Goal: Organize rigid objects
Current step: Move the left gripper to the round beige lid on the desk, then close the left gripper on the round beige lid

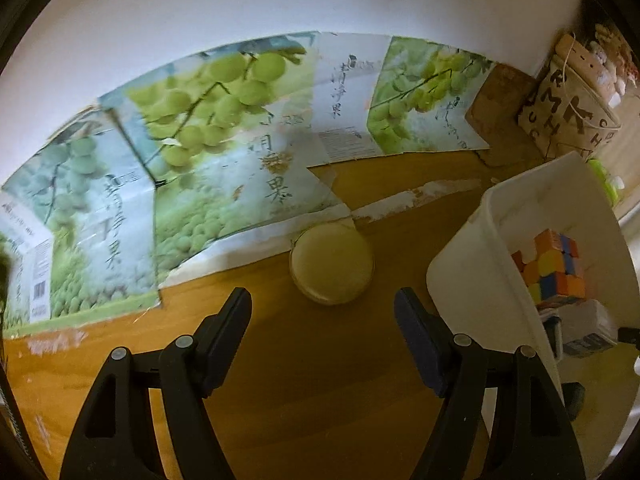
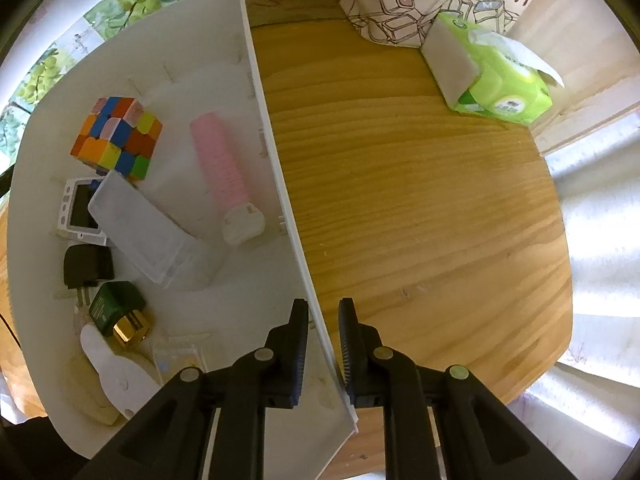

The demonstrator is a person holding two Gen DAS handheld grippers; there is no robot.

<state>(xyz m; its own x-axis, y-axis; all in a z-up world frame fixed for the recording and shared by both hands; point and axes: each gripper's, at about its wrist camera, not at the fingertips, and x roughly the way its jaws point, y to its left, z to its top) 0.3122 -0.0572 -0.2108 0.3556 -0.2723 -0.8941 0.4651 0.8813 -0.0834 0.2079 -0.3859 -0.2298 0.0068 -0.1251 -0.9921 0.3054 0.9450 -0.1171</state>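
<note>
The wooden table [image 1: 320,380] is carrying a white bin [image 2: 256,92] holding a scrambled colour cube [image 2: 116,136]. A round, pale-yellow lidded tin [image 1: 331,266] is lying flat just beyond the released left tool [image 1: 322,312]. The right tool [image 2: 323,324] is straddling the bin's wall, pads not pressing.

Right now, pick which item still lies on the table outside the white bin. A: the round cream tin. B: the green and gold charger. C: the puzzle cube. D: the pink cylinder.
A: the round cream tin sits on the wooden table beside the white bin, while the other three lie inside it.
</note>
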